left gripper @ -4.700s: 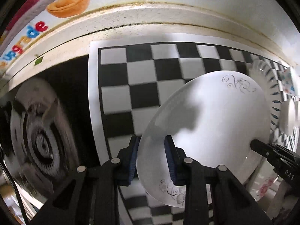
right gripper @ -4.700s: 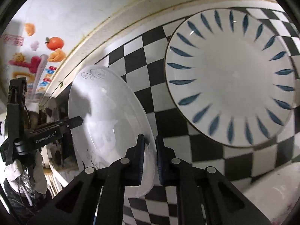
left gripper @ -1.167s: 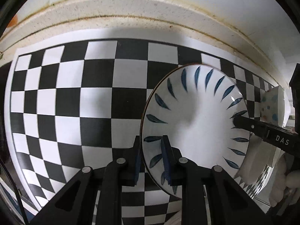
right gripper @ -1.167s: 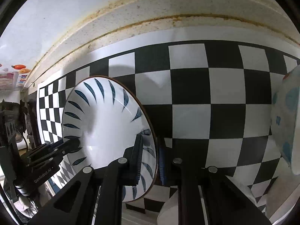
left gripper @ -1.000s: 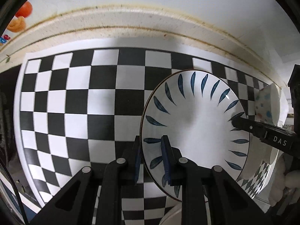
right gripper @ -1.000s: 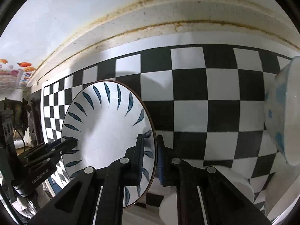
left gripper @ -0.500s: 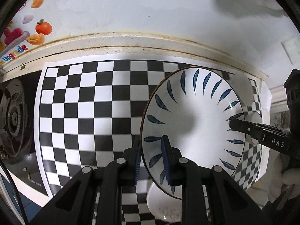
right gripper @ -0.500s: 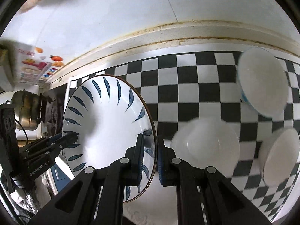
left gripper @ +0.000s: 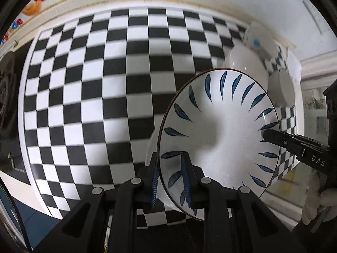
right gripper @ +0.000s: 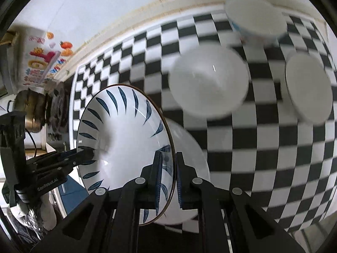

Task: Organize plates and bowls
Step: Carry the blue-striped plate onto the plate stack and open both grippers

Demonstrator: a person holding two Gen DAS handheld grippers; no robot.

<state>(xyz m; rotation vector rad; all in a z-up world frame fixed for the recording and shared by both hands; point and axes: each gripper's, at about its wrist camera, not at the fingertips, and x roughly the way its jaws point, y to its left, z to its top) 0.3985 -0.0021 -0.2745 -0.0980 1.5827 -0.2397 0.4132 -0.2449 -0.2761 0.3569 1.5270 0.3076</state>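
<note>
A white plate with blue leaf marks (left gripper: 221,126) hangs tilted above the checkered mat (left gripper: 94,88), held from both sides. My left gripper (left gripper: 171,179) is shut on its near rim. My right gripper (right gripper: 168,177) is shut on the opposite rim of the same plate (right gripper: 118,130). In each wrist view the other gripper shows at the plate's far edge: the right gripper (left gripper: 265,134) and the left gripper (right gripper: 91,153). Directly below the held plate lies a plain white plate (right gripper: 189,147), mostly hidden.
Three bowls stand on the mat beyond the plate: a wide white bowl (right gripper: 208,80), a blue-dotted bowl (right gripper: 254,19) near the wall, a smaller white bowl (right gripper: 307,86). A stove burner (left gripper: 6,97) and a metal pot (right gripper: 31,109) sit left of the mat. A gloved hand (left gripper: 313,196) holds the right gripper.
Both grippers have risen with the leaf plate and carried it across the mat. More of the mat and the bowls have come into view, and a white plate now lies under it.
</note>
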